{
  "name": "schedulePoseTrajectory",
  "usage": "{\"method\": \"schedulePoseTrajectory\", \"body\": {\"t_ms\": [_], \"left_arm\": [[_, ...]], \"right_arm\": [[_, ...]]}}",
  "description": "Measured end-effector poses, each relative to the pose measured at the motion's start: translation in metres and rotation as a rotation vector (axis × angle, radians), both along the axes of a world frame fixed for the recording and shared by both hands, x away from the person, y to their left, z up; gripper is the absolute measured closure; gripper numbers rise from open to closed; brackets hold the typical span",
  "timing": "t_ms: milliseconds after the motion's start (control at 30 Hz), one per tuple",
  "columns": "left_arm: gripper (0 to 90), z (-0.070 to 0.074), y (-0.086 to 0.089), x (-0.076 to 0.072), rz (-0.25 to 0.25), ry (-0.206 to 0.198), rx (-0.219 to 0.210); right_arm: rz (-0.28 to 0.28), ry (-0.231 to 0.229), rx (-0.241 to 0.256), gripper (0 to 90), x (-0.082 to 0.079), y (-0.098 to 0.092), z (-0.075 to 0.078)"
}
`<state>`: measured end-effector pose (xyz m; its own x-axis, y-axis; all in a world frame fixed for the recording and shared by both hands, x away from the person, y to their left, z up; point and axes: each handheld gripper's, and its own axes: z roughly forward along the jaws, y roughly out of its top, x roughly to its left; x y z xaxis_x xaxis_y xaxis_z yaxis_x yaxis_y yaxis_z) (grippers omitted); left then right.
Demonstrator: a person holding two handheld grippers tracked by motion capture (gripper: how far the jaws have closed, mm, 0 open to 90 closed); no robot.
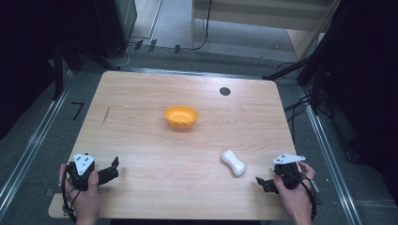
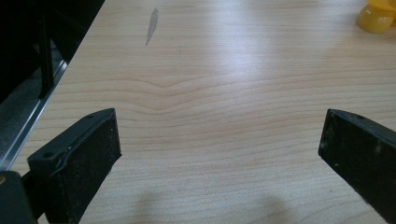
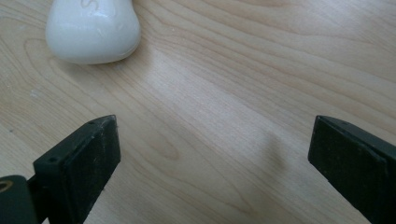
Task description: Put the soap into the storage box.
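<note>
An orange bowl [image 1: 181,116] stands in the middle of the wooden table [image 1: 141,140]; its edge shows at the top right of the left gripper view [image 2: 377,16]. A white, bone-shaped object [image 1: 233,162] lies flat at the front right, and its rounded end [image 3: 93,30] sits at the top left of the right gripper view. My left gripper [image 1: 112,169] rests open near the front left corner, with bare wood between its jaws [image 2: 219,135]. My right gripper [image 1: 264,183] is open and holds nothing [image 3: 212,135]. It lies just right of and nearer than the white object, apart from it.
A black round grommet [image 1: 225,91] sits near the table's far edge. A thin dark mark [image 1: 106,115] streaks the wood at the left [image 2: 152,25]. Metal floor rails [image 1: 28,150] run along both sides, with dark stands and cables [image 1: 300,70] behind.
</note>
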<state>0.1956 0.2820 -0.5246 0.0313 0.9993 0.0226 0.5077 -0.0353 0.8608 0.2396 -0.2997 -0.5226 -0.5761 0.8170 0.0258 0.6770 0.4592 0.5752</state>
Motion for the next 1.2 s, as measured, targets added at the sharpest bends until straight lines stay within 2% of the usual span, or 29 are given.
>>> {"method": "schedulePoseTrajectory", "body": {"t_ms": [267, 500, 667, 867, 1200], "left_arm": [[0.0, 0.000, 0.000, 0.000, -0.007, 0.006, 0.003], [0.0, 0.000, 0.000, 0.001, -0.011, 0.007, 0.001], [0.0, 0.000, 0.000, 0.001, -0.013, 0.007, -0.001], [0.0, 0.000, 0.000, 0.001, -0.017, 0.007, -0.004], [0.0, 0.000, 0.000, 0.001, -0.018, 0.007, -0.009]], "right_arm": [[0.005, 0.066, -0.056, 0.0, 0.008, 0.014, 0.004], [0.029, 0.096, -0.084, 0.0, 0.015, 0.027, 0.008], [0.040, 0.100, -0.108, 0.0, 0.020, 0.037, 0.011], [0.059, 0.124, -0.122, 0.0, 0.024, 0.049, 0.012], [0.074, 0.135, -0.119, 0.0, 0.028, 0.062, 0.014]]}}
